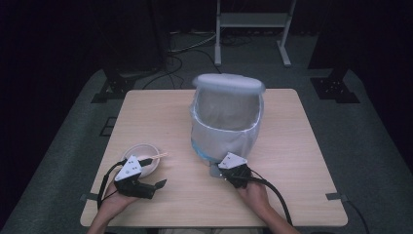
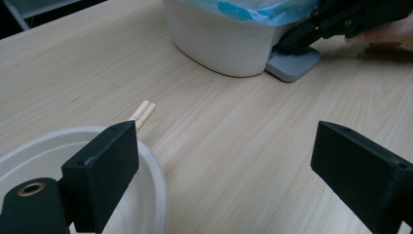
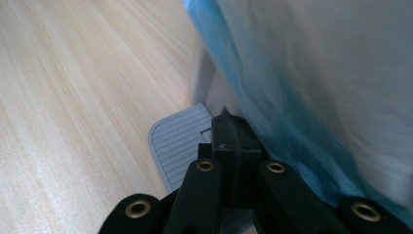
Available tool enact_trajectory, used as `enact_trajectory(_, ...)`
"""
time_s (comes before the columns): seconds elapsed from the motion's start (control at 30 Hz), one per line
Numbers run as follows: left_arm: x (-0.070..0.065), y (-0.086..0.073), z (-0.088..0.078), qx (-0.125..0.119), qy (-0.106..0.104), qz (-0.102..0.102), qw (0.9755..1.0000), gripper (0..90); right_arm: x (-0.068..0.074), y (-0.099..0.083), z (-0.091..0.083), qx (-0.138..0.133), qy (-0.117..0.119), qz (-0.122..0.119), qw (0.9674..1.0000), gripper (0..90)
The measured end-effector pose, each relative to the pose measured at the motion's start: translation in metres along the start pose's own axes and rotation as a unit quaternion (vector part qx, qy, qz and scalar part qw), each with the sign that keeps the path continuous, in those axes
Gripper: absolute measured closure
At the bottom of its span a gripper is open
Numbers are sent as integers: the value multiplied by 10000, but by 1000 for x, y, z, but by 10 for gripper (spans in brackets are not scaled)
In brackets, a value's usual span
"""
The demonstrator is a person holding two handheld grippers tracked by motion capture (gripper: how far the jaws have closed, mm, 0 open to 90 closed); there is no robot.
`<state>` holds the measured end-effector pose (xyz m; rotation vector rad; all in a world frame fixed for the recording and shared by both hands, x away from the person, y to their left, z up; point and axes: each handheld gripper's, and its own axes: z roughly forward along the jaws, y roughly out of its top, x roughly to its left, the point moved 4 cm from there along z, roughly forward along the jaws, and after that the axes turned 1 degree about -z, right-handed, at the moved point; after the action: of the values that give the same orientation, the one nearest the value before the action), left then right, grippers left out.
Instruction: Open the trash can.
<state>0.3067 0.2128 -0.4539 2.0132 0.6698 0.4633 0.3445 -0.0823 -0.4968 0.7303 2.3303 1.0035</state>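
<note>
Table [image 1: 302,161], light wood grain: being occupied by all items listed. Pedal bin [image 1: 225,122], white, lined with a blue-edged bag [image 2: 253,10]: being kept at the table's centre, slightly toward 12 o'clock, its lid [image 1: 228,84] being held raised above the open mouth. Bowl [image 1: 142,157], white, round: being kept toward 8 o'clock from the bin, near the front-left of the table. Left gripper [image 1: 158,185]: being held at 6 o'clock of the bowl, its jaws being kept wide apart with nothing between them; in the left gripper view one jaw is being seen over the bowl's rim. Right gripper [image 3: 229,127]: being held at 6 o'clock of the bin, its jaws being pressed together with nothing gripped, tips being set down on the grey pedal [image 3: 178,144]. Chopsticks [image 2: 142,114], a pale wooden pair: being rested on the bowl's rim, the ends being pointed toward 2 o'clock.
</note>
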Motion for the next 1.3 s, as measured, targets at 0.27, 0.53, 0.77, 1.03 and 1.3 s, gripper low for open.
enact_trajectory(0.27, 7, 0, -5, 24, 86, 46, 9999, 95, 1, -2, 4, 107, -32, -31, 9999, 900)
enact_trajectory(0.53, 28, 6, -16, 30, 275, 20, 9996, 100, 1, -2, 4, 97, -34, -40, 9999, 900)
enact_trajectory(0.77, 40, 4, -21, 237, 326, 176, 9990, 126, 1, -3, 4, 97, -34, -49, 9999, 900)
enact_trajectory(1.03, 56, 3, -26, 588, 292, 405, 9970, 137, 1, -3, 4, 98, -33, -54, 9999, 900)
enact_trajectory(1.3, 71, 1, -29, 790, 238, 662, 9944, 194, 1, -3, 4, 83, -34, -56, 9999, 900)
